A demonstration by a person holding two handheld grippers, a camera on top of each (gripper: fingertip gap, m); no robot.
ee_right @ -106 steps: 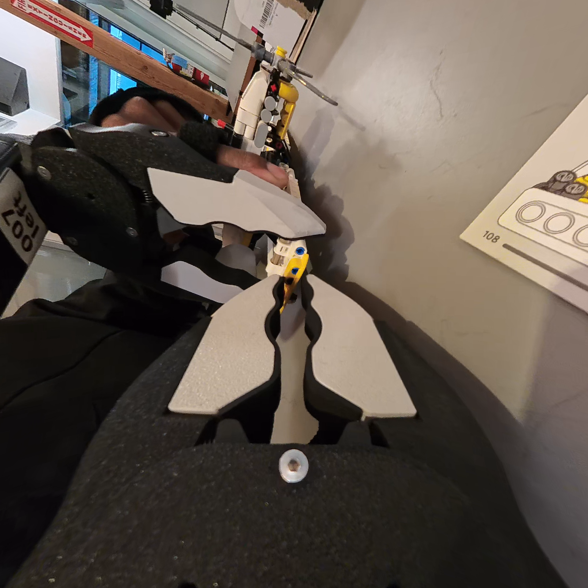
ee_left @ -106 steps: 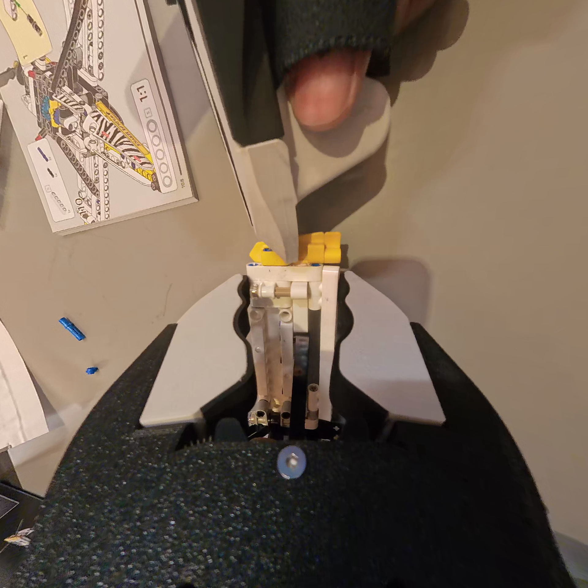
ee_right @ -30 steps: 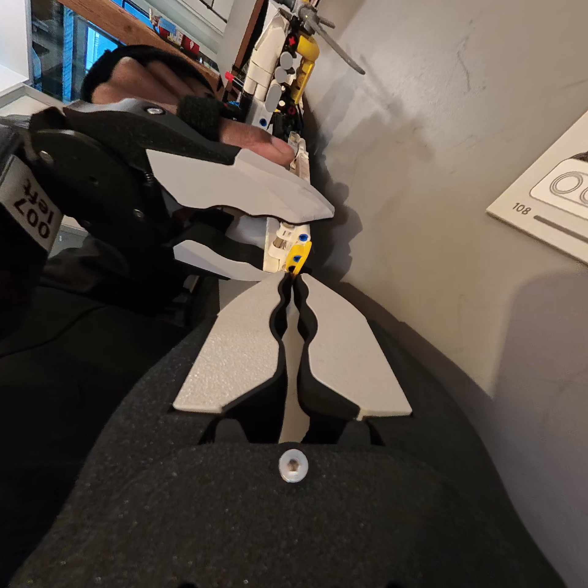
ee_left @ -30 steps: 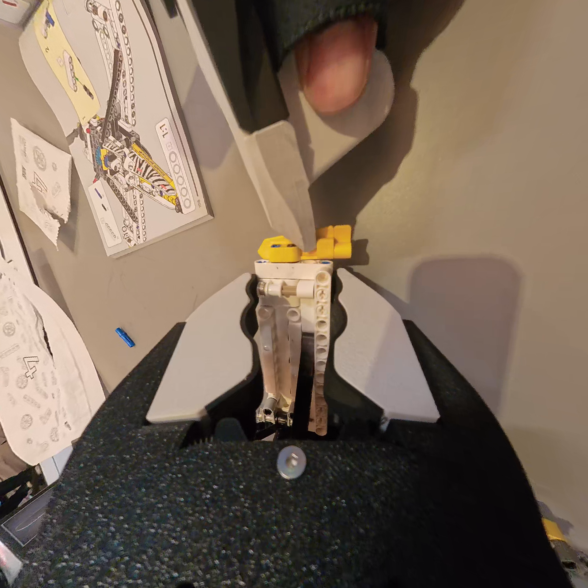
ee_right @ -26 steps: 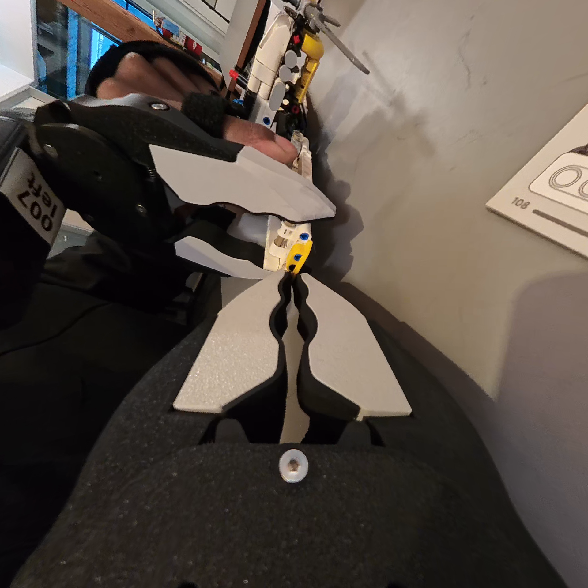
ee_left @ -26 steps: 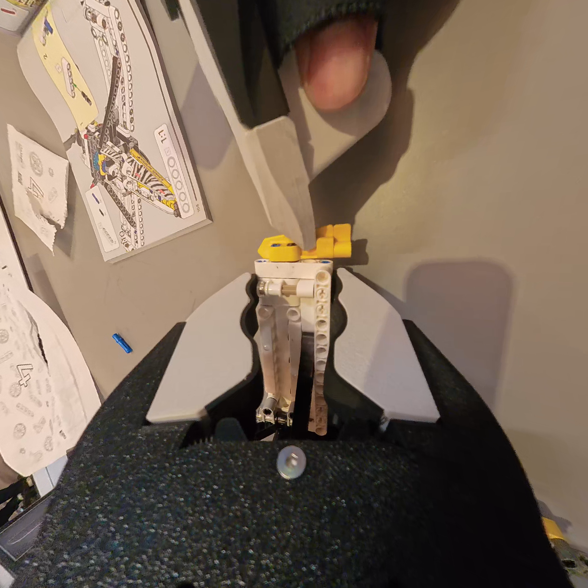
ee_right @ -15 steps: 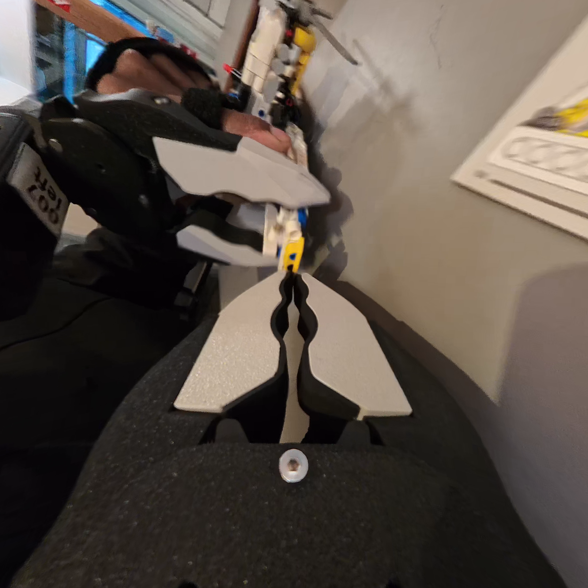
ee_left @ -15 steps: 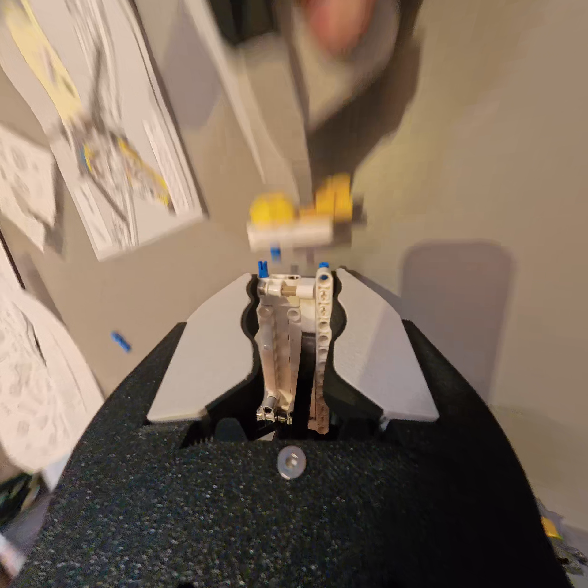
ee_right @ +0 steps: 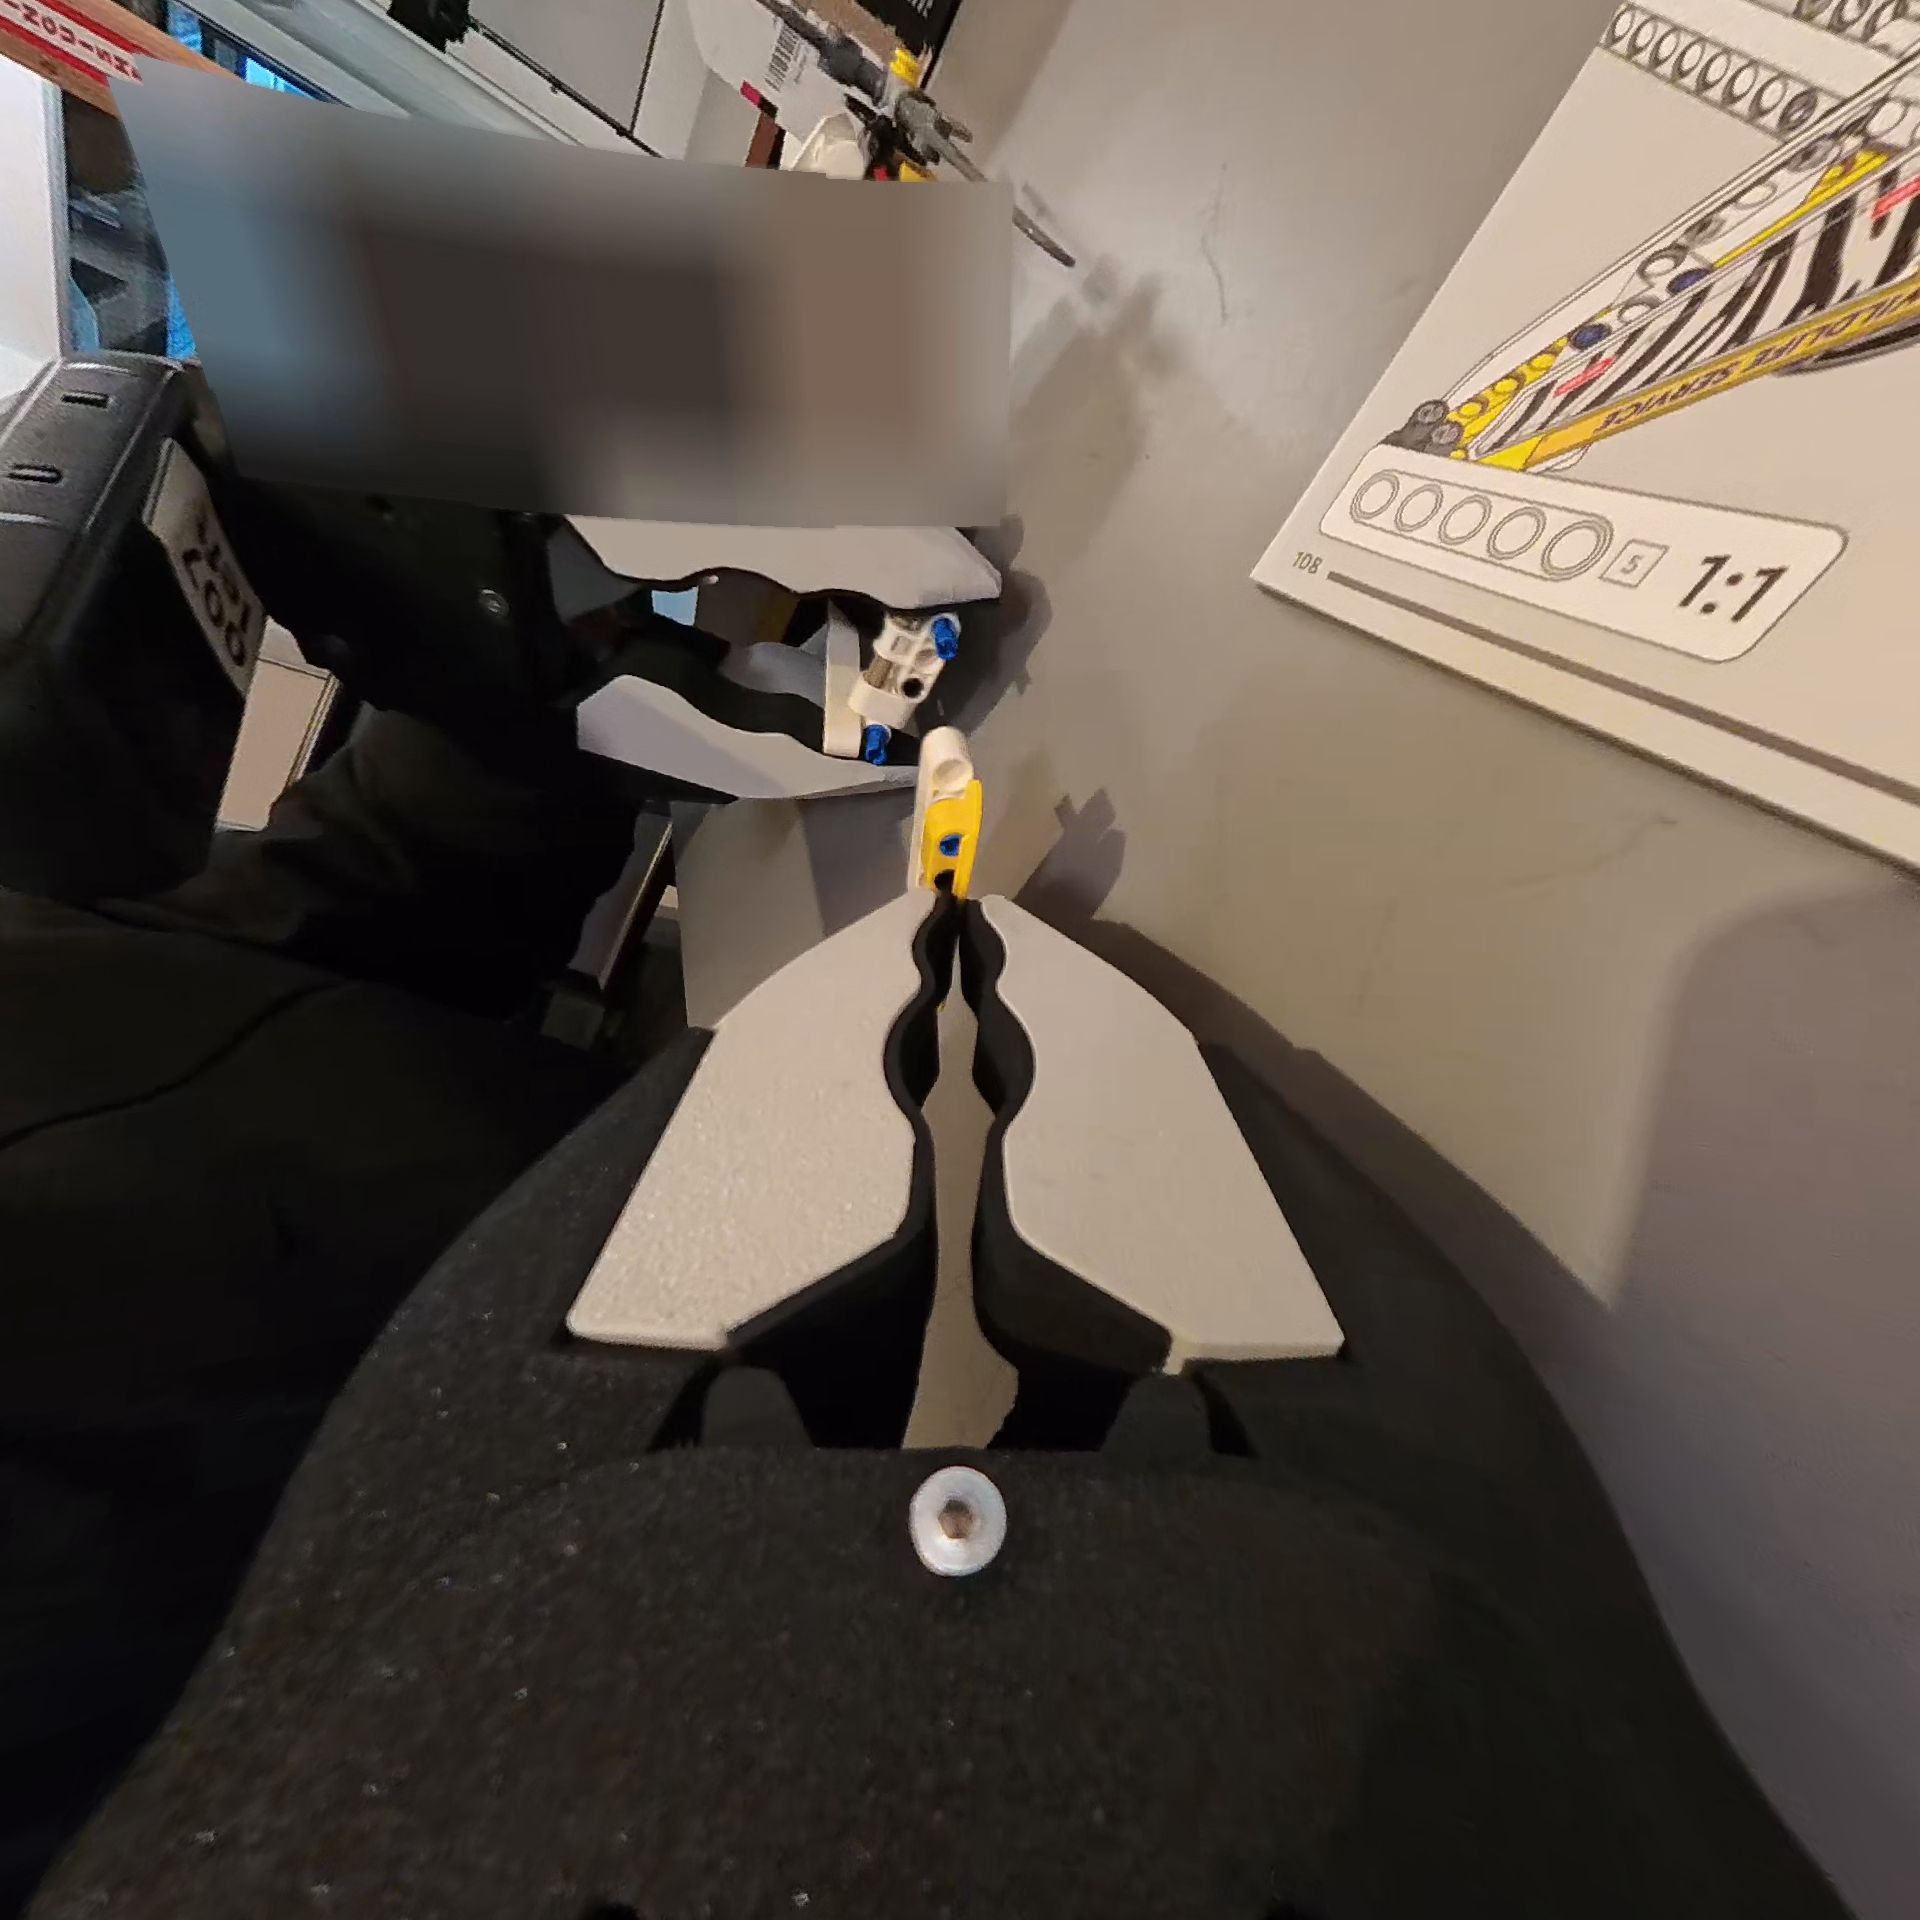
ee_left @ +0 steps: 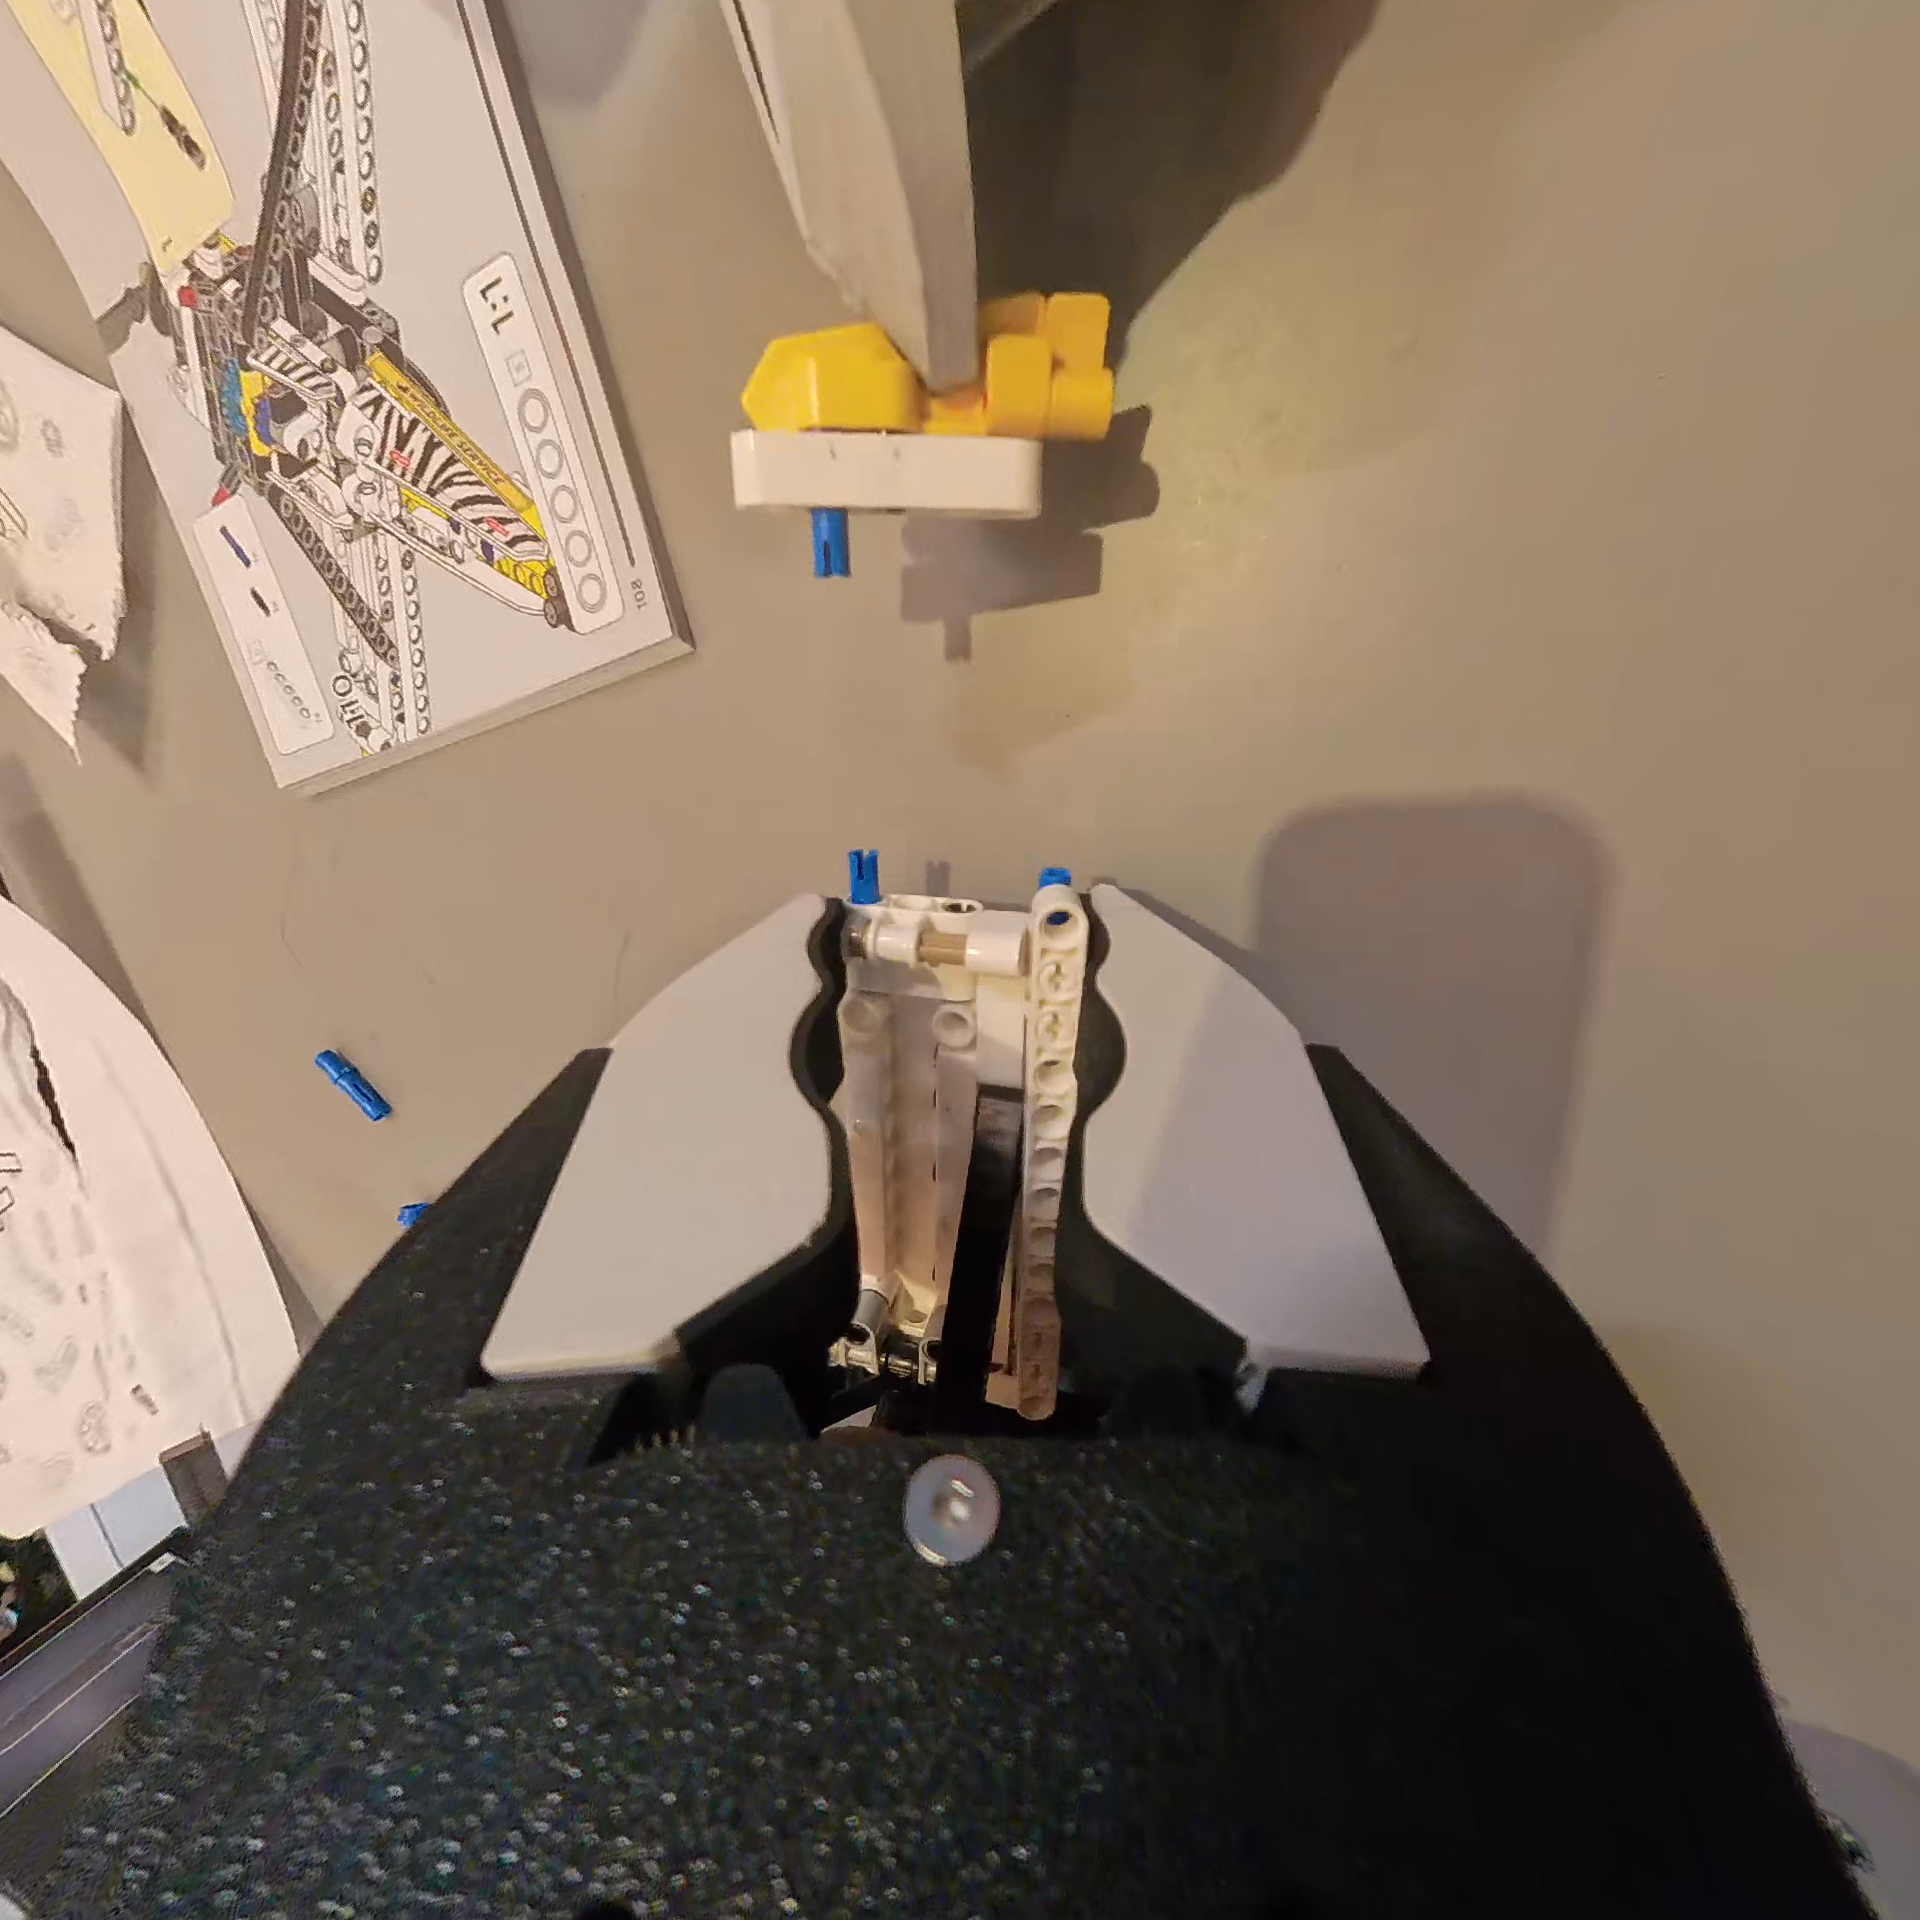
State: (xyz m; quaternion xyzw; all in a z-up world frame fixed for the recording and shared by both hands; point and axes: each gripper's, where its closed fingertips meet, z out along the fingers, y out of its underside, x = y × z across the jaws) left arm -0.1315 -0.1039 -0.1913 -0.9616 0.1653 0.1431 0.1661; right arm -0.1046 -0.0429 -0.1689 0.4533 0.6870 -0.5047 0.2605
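The left gripper (ee_left: 961, 914) clamps a white beam assembly (ee_left: 956, 1091), while the right gripper (ee_right: 957, 902) apparently pinches a yellow-and-white piece (ee_right: 948, 821) clear of it

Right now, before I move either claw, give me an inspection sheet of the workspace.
Surface: grey tabletop, bare between the claws.
Job's things: white beam assembly; yellow-and-white block piece, apart from it.
Clutter: instruction booklet, printed paper sheets, loose blue pin.
Grippers: left claw clamps the assembly; right claw pinches the yellow part.
Cables: nothing seen.
Surroundings: built model at the back.
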